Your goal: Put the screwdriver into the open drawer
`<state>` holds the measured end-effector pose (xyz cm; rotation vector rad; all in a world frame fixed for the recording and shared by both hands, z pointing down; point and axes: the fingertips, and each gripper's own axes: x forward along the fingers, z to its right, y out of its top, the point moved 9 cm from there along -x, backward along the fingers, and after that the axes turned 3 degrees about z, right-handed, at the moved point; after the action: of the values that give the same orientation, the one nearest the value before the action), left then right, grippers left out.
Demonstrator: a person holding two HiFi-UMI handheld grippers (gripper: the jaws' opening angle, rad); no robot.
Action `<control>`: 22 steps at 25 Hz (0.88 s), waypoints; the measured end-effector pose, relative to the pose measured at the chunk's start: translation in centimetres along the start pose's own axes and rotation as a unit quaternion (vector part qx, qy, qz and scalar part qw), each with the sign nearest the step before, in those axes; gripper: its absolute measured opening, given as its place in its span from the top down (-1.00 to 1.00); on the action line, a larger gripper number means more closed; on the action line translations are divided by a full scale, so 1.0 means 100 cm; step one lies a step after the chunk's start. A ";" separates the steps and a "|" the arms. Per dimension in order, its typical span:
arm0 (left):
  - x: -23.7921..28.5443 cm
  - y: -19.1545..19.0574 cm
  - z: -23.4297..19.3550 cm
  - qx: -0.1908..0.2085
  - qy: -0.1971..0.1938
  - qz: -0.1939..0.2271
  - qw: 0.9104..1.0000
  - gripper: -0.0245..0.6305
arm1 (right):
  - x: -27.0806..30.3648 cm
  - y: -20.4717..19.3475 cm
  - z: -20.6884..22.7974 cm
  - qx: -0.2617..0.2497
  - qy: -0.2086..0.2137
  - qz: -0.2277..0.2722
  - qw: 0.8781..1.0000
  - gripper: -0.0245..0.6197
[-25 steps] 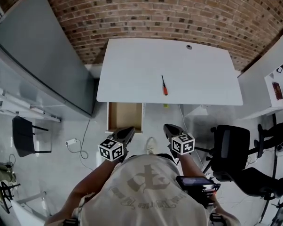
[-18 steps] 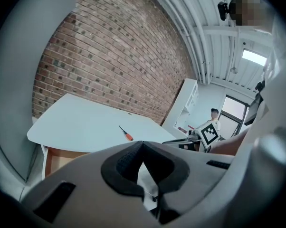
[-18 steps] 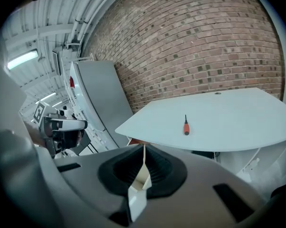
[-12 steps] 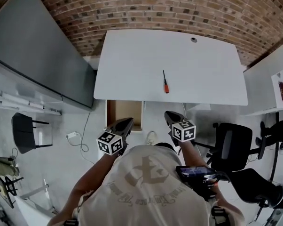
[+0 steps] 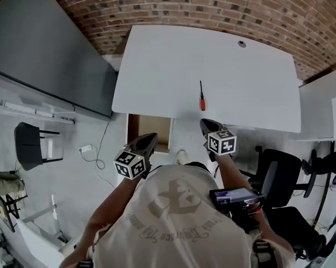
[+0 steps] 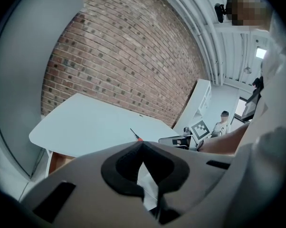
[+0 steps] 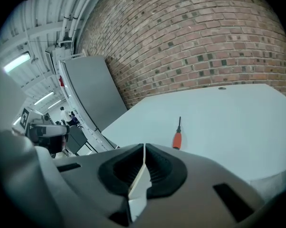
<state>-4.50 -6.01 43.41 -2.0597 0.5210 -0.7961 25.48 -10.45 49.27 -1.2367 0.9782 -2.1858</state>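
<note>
A screwdriver [image 5: 201,97] with an orange handle and dark shaft lies on the white table [image 5: 157,66], close to its front edge. Under the table's left part an open drawer [image 5: 149,132] shows its brown inside. My left gripper [image 5: 148,140] hovers just before the drawer, jaws shut with nothing in them. My right gripper [image 5: 207,124] is at the table's front edge, just short of the screwdriver's handle, jaws shut and empty. The right gripper view has the screwdriver [image 7: 177,136] ahead of the closed tips [image 7: 144,146]. In the left gripper view it [image 6: 136,136] lies beyond the closed tips [image 6: 142,144].
A brick wall [image 5: 212,4] stands behind the table. A large grey panel [image 5: 45,54] leans at the left. Black office chairs [image 5: 279,177] are at the right, another black chair [image 5: 31,149] at the left. A cable and plug [image 5: 87,148] lie on the floor.
Both grippers have moved forward toward the table. The right one has reached the front edge near the screwdriver; the left has come up to the drawer.
</note>
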 end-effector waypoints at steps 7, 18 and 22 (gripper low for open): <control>0.019 0.005 -0.007 -0.009 0.020 -0.001 1.000 0.87 | 0.028 0.012 0.032 0.011 -0.014 -0.029 0.999 0.84; 0.035 0.013 -0.012 -0.016 0.053 0.003 0.998 0.87 | 0.073 0.039 0.073 0.015 -0.033 -0.065 0.997 0.59; 0.036 0.012 -0.012 -0.019 0.066 0.008 0.998 0.87 | 0.088 0.044 0.084 0.019 -0.038 -0.077 0.996 0.56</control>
<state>-2.85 -9.53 44.16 -2.0444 0.6301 -0.9245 28.48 -22.25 53.68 -1.4093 0.8319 -2.2427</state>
